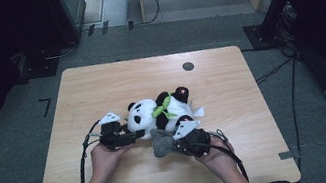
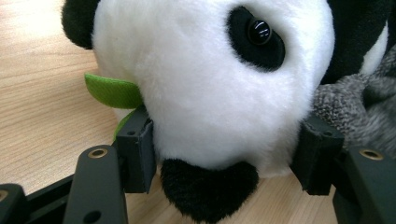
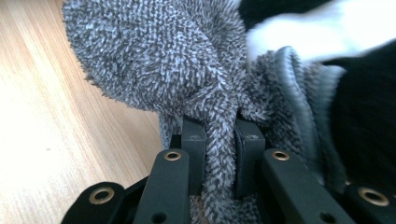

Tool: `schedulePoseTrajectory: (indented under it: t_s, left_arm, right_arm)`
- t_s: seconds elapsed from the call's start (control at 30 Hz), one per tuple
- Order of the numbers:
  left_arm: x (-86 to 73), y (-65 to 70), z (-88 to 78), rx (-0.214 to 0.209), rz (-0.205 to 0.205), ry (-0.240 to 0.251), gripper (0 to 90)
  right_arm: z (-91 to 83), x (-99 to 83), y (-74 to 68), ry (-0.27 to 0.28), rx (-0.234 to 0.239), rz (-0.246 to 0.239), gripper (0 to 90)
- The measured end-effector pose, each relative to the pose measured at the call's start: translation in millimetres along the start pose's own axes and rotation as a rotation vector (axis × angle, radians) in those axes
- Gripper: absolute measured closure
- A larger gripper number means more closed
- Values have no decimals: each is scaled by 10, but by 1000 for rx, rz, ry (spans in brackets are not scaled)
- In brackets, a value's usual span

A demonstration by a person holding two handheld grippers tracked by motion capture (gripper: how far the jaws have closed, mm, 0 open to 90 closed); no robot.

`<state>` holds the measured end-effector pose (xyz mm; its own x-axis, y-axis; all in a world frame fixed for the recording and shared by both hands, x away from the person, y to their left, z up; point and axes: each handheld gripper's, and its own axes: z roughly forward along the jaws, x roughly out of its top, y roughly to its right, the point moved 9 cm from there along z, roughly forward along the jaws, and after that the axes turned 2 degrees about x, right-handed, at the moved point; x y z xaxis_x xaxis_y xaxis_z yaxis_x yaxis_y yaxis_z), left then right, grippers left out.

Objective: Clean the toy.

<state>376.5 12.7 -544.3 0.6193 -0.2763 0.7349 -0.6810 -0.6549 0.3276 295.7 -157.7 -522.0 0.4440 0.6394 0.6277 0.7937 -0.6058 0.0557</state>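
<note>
left gripper: jaws clamped on plush panda head, pads pressing both sides | right gripper: pinched tight on grey fuzzy sock | panda: lying mid-table, head at 9 o'clock | sock: at panda's 6 o'clock, touching it

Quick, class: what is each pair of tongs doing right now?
Left tongs: closed on the panda's head.
Right tongs: shut on a fold of the grey fuzzy cloth.

even overhead light, dark surroundings, soft close-up blur
</note>
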Motion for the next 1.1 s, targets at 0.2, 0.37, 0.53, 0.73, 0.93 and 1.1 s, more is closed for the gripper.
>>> schedulePoseTrajectory:
  t_s: [0.2, 0.37, 0.53, 0.73, 0.93, 1.1]
  left_arm:
    - [0, -1, 1, 1, 10, 1, 357]
    - [1, 1, 2, 0, 11, 2, 358]
    - [1, 2, 3, 0, 13, 3, 359]
    - [0, 2, 3, 0, 13, 2, 359]
    - [-3, 5, 4, 4, 15, 2, 359]
    - [-13, 12, 6, 10, 32, 1, 359]
  right_arm:
    - [-167, 4, 68, 41, -6, 39, 791]
    - [-279, 14, 111, 61, -14, 45, 789]
    - [-425, -3, 173, 86, -24, 59, 789]
    - [-598, -61, 253, 109, -47, 84, 789]
    - [-839, -47, 426, 180, -76, 138, 789]
    - [-1018, 127, 530, 249, -82, 176, 789]
